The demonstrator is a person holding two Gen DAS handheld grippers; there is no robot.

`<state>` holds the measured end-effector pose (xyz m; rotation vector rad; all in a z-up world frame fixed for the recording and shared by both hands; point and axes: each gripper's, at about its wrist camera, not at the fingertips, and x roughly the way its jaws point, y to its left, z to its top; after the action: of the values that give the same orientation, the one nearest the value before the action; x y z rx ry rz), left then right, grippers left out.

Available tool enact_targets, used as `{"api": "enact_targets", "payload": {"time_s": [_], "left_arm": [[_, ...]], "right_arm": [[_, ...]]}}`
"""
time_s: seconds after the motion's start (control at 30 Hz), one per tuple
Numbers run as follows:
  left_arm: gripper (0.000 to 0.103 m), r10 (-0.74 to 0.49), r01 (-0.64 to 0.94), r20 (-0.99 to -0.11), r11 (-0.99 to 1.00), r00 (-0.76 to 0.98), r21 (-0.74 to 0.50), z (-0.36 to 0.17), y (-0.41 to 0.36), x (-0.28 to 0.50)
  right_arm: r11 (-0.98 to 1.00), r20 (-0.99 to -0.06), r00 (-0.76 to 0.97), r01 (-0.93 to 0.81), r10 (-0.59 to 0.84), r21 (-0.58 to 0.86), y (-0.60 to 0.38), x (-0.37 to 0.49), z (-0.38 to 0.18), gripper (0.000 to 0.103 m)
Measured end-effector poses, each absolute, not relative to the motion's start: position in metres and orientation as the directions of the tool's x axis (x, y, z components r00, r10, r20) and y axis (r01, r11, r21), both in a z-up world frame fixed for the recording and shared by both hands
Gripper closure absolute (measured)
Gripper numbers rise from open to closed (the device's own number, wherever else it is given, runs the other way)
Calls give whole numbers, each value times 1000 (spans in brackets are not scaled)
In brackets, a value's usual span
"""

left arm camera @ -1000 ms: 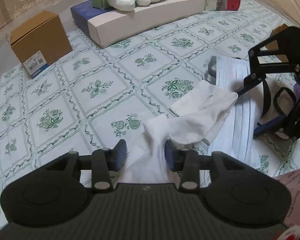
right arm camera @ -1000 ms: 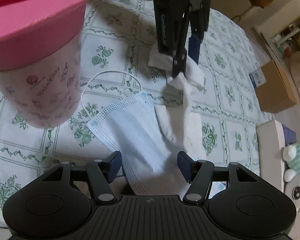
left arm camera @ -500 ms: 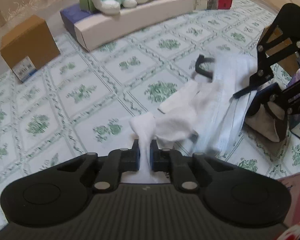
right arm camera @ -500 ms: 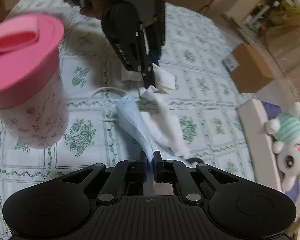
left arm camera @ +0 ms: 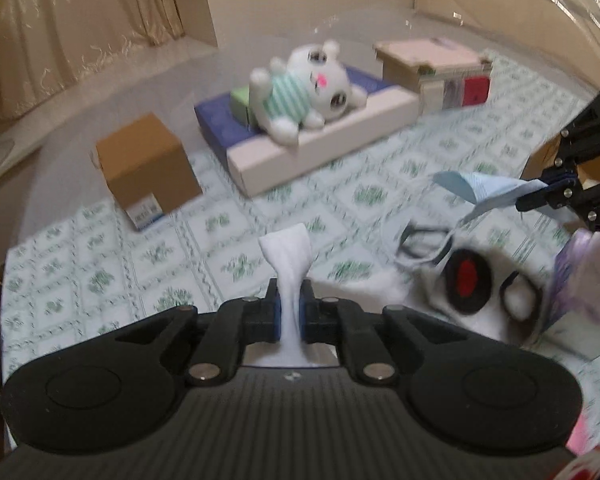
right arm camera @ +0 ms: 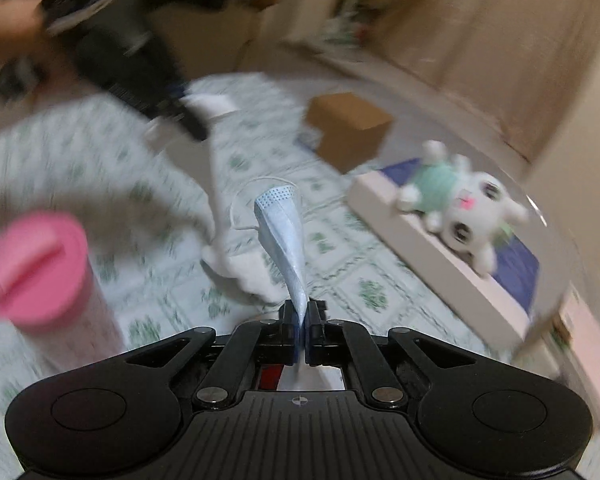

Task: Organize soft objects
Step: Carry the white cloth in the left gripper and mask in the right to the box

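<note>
My left gripper (left arm camera: 290,300) is shut on a white cloth (left arm camera: 288,258), which stands up between the fingers, lifted off the table. My right gripper (right arm camera: 300,312) is shut on a light blue face mask (right arm camera: 282,232) and holds it in the air; it also shows in the left wrist view (left arm camera: 538,196) with the mask (left arm camera: 480,188) hanging from it. In the right wrist view the white cloth (right arm camera: 216,168) trails down from the blurred left gripper (right arm camera: 192,124).
A plush bunny (left arm camera: 304,92) lies on a white and blue box (left arm camera: 320,140) at the back. A brown carton (left arm camera: 148,168) stands left of it. A white pouch with black loops (left arm camera: 472,292) lies at right. A pink lidded cup (right arm camera: 40,280) stands at left.
Both grippers have risen from the table, the left with the white cloth, the right with the blue mask. The cameras now look toward the back of the table.
</note>
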<state>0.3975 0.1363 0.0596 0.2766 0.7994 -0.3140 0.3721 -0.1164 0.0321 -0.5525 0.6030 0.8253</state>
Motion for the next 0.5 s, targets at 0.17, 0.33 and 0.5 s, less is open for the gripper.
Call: {"api": "enact_targets", "payload": {"time_s": [0.17, 0.33, 0.5], "left_arm": [[96, -188, 374, -690, 919, 699, 129, 108, 116, 372], [96, -213, 377, -642, 917, 736, 128, 155, 89, 346], [96, -264, 398, -599, 912, 756, 100, 193, 55, 317]], "right_arm": [[712, -639, 578, -699, 508, -66, -151, 353, 73, 101], [789, -609, 614, -613, 503, 34, -187, 323, 105, 101], [846, -589, 646, -516, 486, 132, -229, 291, 124, 101]]}}
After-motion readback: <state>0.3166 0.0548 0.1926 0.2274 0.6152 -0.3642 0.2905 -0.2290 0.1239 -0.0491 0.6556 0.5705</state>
